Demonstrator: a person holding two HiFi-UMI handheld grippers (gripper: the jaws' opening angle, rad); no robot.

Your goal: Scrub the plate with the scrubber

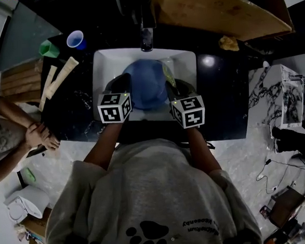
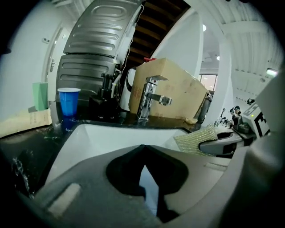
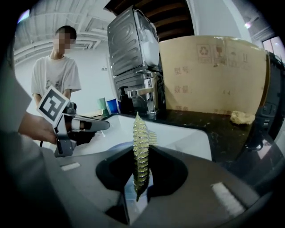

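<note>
Knobbly mesh scrubber (image 3: 140,131) in right tongs (image 3: 140,150); round blue plate (image 1: 145,93)

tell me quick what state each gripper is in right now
Left gripper: jaws closed, nothing seen between them.
Right gripper: jaws closed on the scrubber.

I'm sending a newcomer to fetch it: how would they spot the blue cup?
Find the white sink set in the black counter. Beyond its far left corner stand two cups: the blue cup is the one nearer the faucet, next to the green cup.
</note>
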